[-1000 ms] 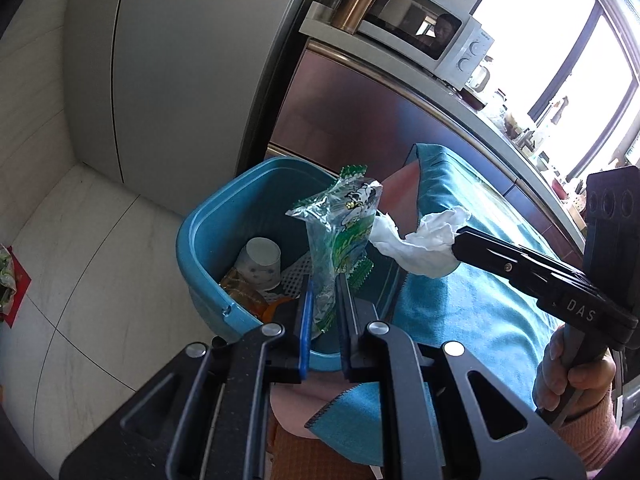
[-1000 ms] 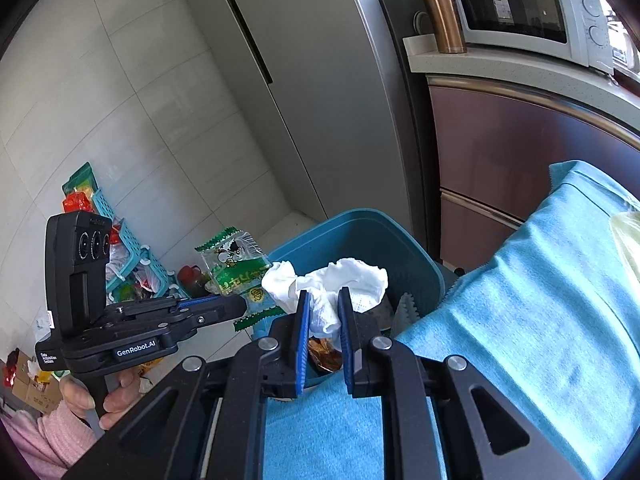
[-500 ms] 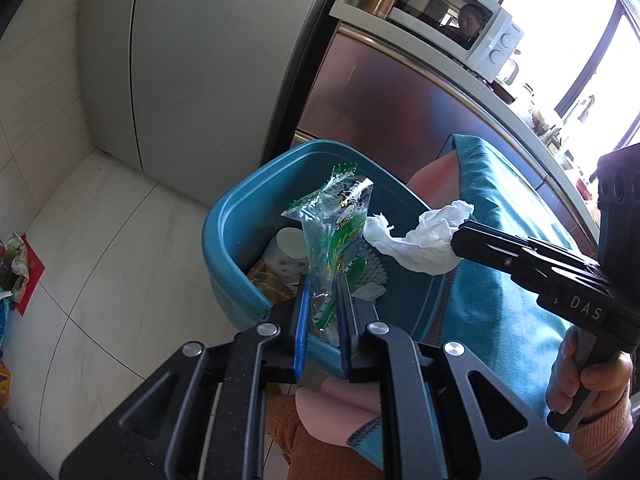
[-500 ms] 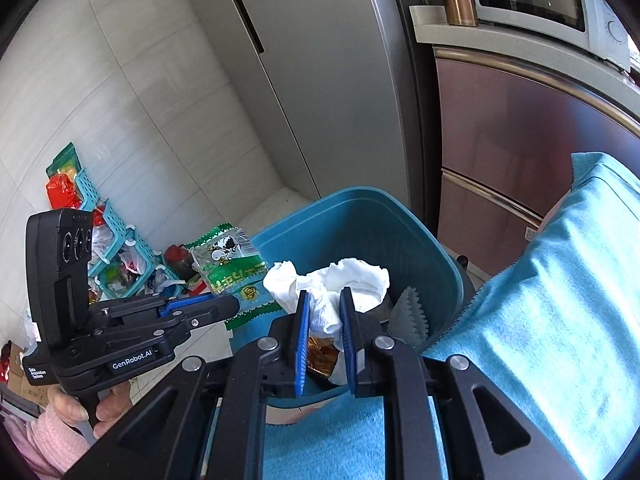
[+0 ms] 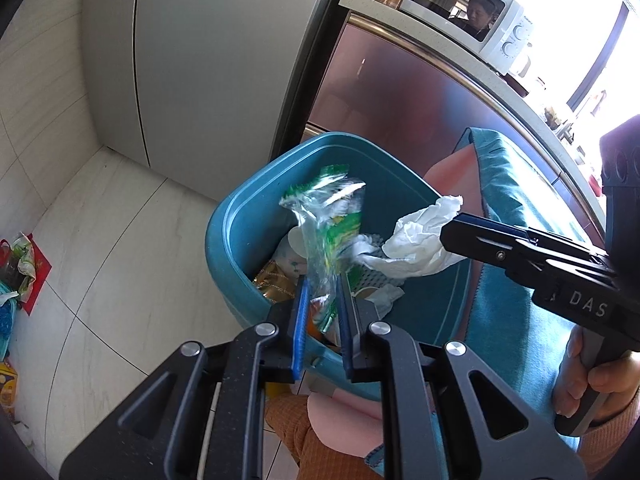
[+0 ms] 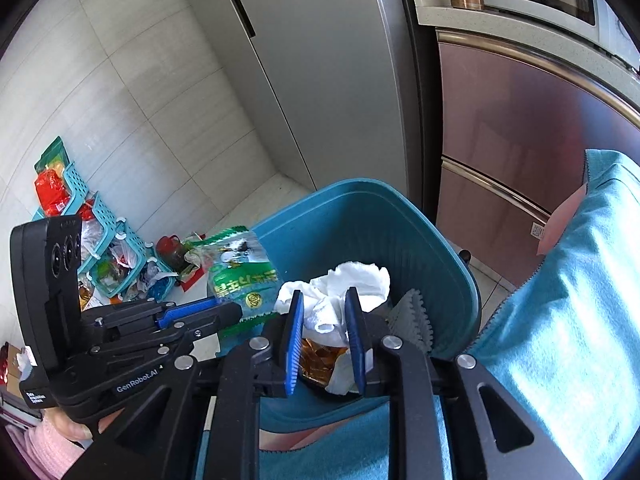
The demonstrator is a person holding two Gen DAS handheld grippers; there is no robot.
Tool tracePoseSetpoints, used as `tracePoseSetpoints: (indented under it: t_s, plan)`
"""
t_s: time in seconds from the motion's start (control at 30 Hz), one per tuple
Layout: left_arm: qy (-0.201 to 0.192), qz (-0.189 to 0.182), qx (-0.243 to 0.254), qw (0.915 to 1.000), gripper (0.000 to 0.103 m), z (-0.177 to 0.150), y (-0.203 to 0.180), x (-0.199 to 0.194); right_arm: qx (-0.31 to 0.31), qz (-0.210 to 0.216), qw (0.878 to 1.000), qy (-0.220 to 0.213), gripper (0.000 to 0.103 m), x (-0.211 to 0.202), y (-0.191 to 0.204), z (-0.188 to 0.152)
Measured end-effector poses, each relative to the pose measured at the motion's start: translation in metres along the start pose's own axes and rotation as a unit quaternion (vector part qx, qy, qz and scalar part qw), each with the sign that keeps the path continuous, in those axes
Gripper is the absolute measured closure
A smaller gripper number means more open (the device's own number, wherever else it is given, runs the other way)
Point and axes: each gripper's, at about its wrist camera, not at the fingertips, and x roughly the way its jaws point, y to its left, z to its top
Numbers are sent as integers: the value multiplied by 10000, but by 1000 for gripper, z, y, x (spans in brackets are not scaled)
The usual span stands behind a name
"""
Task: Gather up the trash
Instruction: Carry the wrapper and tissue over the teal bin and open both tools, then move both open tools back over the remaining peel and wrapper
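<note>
A blue trash bin [image 5: 236, 236] stands on the floor by the table and holds a paper cup, gold wrappers and tissues. My left gripper [image 5: 322, 280] sits over the bin's near rim with its jaws parted. The green snack wrapper [image 5: 328, 224] is blurred between the loose fingers. My right gripper [image 6: 324, 300] is over the bin [image 6: 448, 264] with its jaws spread. The crumpled white tissue [image 6: 344, 292] lies between them, and the frames do not show whether the pads touch it. The tissue [image 5: 420, 240] also shows at the right gripper's tip in the left wrist view.
A table with a teal cloth [image 6: 560, 320] is at the right. A grey fridge [image 5: 208, 60] and a brown cabinet [image 5: 400, 100] with a microwave [image 5: 472, 16] stand behind the bin. Teal baskets with bags [image 6: 112, 264] lie on the tiled floor at left.
Both grippers moved further over the bin. Both sets of jaws have widened from a tight pinch. The green wrapper is now blurred and loose between the left fingers.
</note>
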Motion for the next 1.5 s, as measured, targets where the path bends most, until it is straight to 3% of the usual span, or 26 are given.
tracePoseSetpoints:
  t_s: [0.3,0.43,0.87,1.13,1.5]
  plan:
    - [54,32,-65,10000,83,-1,3,8,140,52,9999,-31,80,0,-8,-2]
    - [-64,-6,42,10000,83,-3,-4,0,157,101,9998,-65,80,-3,-11,-5]
    - [-586,-53,697,9958,67,-15,-49,-48,40,174,9982,-564,67,-54,-11,-34]
    - [-765,-418,1090,9902,56,-32,-86,-74,100,80,9950,-994,61,-107,-26,-64]
    - [-687,-1087,1663,9777,51,-60,-153,-83,447,-350,9882,-1425,55,-179,-57,-125]
